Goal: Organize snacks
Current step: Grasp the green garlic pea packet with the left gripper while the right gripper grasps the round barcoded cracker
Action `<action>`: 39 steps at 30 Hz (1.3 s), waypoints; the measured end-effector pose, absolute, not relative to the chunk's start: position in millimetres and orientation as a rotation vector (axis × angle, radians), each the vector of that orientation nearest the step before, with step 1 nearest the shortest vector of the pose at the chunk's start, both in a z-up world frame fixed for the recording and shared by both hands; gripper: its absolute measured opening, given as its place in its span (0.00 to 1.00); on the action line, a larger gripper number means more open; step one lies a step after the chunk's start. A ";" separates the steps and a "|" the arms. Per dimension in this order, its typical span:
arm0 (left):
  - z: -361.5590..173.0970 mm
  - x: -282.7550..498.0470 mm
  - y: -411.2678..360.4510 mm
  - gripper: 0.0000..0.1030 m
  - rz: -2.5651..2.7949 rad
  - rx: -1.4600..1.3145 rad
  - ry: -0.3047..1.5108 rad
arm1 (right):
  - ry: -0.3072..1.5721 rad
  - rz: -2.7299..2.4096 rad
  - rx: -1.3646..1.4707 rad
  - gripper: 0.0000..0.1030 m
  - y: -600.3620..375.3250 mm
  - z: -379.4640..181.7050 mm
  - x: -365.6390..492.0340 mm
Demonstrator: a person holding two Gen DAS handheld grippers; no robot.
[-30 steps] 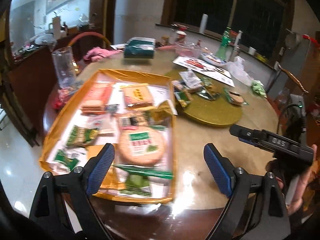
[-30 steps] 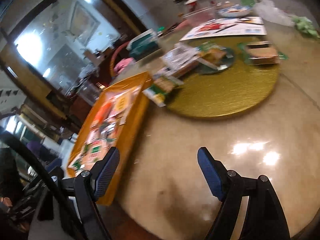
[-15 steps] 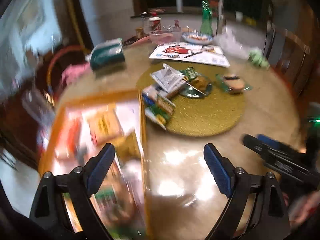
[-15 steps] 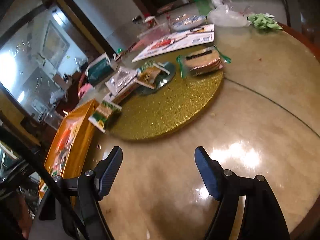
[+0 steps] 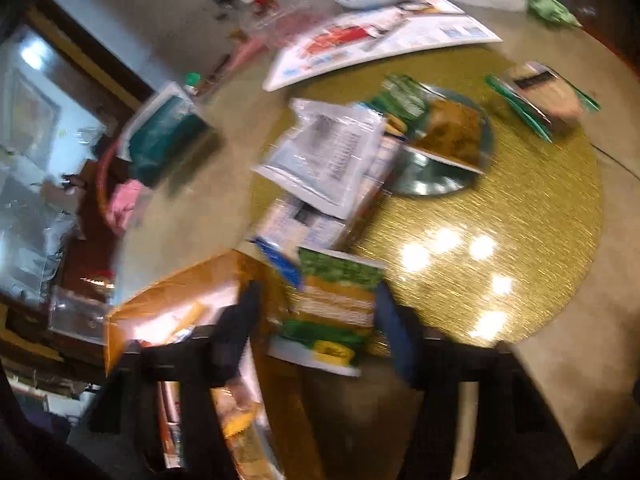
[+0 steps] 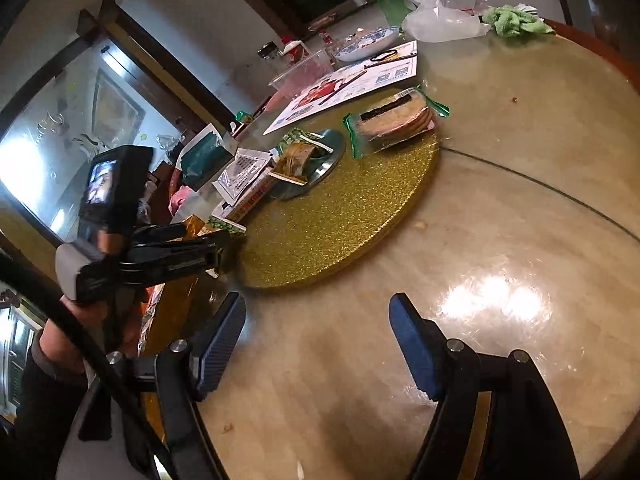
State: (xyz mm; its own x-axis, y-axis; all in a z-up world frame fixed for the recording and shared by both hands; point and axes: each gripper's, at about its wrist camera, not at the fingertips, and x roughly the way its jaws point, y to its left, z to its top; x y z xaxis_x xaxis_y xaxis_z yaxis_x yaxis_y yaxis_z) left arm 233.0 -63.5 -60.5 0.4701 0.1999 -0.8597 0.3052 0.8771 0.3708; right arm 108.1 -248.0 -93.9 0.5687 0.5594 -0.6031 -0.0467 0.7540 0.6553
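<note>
A green-and-orange packet (image 5: 334,308) lies flat at the gold disc's (image 5: 500,216) near edge, beside the orange tray (image 5: 168,296) of snacks. Behind it white packets (image 5: 324,156) overlap; a wrapped stack of round cakes (image 6: 394,120) sits on the far rim.

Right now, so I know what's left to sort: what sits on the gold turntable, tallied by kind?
plate: 1
round cracker pack: 1
box: 1
Flat packets: 4 (brown packet, green packet, white sachet, green-orange packet)
Total: 7; blur in the left wrist view may hide more.
</note>
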 end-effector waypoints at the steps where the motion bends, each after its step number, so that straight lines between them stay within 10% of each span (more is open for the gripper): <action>1: -63.4 232.8 -63.4 0.41 -0.080 0.513 1.120 | 0.902 0.387 0.637 0.72 -248.4 -93.3 107.6; 25: -29.2 73.4 -31.3 0.35 -0.252 -0.037 1.116 | 1.019 0.467 0.583 0.72 -240.5 -93.7 125.1; 39: 0.5 34.4 -10.4 0.35 -0.232 -0.099 0.959 | 1.129 0.237 0.517 0.80 -305.9 -105.6 290.9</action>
State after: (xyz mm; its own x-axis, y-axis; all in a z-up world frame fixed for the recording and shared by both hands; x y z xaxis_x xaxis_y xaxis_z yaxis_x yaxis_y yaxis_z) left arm 34.4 -10.4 0.5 0.5518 -0.2396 -0.7988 0.1519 0.9707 -0.1862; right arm 290.9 -305.9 -105.6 0.4186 0.4338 -0.7979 0.0766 0.8585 0.5070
